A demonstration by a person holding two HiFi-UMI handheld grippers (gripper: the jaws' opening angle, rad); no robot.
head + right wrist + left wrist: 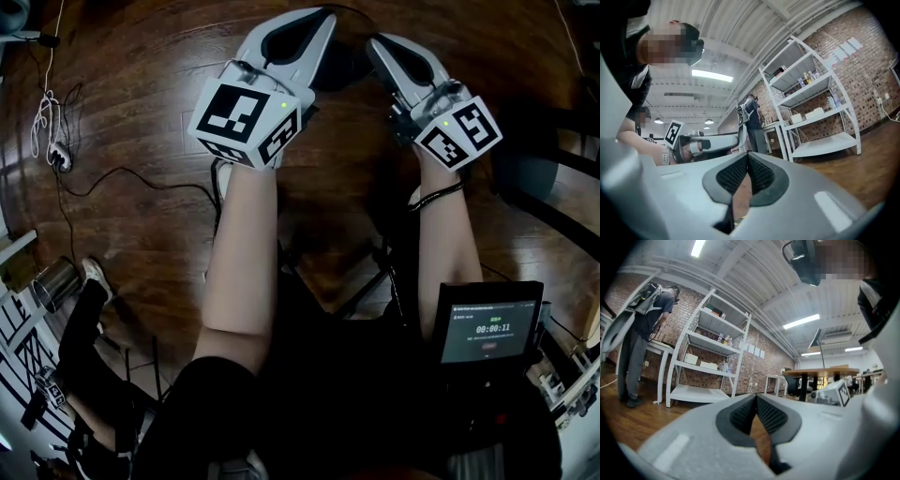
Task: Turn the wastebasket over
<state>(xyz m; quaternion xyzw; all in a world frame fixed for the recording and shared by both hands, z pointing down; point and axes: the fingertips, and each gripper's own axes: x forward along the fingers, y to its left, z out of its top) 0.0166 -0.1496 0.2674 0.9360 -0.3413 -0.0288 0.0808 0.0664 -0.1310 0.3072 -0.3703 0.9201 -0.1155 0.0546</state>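
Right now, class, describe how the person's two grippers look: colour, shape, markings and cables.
The left gripper and the right gripper are both light grey shells that taper toward the tips, lined with dark ribbed pads. Each carries a white cube printed with black square markers, with a small green light on it. A black cable loops at the right wrist.

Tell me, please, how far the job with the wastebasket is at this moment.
Done: cannot tell, because no view shows a wastebasket clearly. In hand: nothing. The left gripper and the right gripper are both shut, with nothing between their fingers, and are raised above the wooden floor. Left: unclear, since these views cannot show whether it is already turned over.
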